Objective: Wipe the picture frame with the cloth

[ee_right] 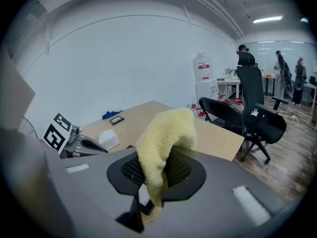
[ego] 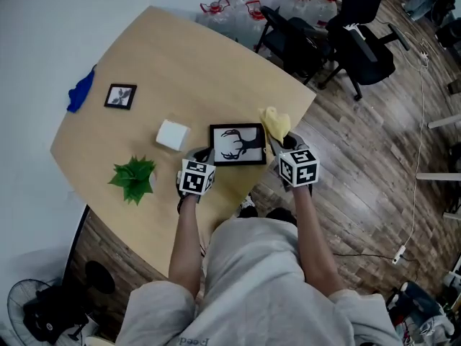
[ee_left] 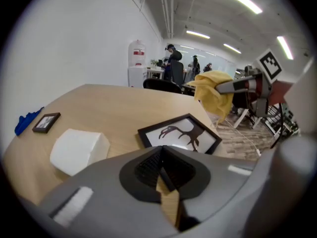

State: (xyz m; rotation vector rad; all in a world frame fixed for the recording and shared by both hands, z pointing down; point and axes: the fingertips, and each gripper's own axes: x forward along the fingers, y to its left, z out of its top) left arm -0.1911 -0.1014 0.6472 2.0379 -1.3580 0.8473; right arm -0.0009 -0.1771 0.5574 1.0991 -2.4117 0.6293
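- Black picture frame with a deer silhouette (ego: 237, 144) lies flat near the light wooden table's (ego: 180, 71) front edge, towards its right corner.
- Left gripper (ee_left: 159, 150), jaws together with nothing between them, sits at the frame's front left corner.
- Right gripper (ee_right: 151, 182) is clamped on a yellow terry cloth (ee_right: 163, 138), just beside the frame's right edge.

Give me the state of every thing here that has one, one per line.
right gripper: shut on the cloth
left gripper: jaws together, at the picture frame's near edge
cloth: bunched, draped over the right gripper
picture frame: lying flat on the table, face up
small frame: flat, face up
plant: upright
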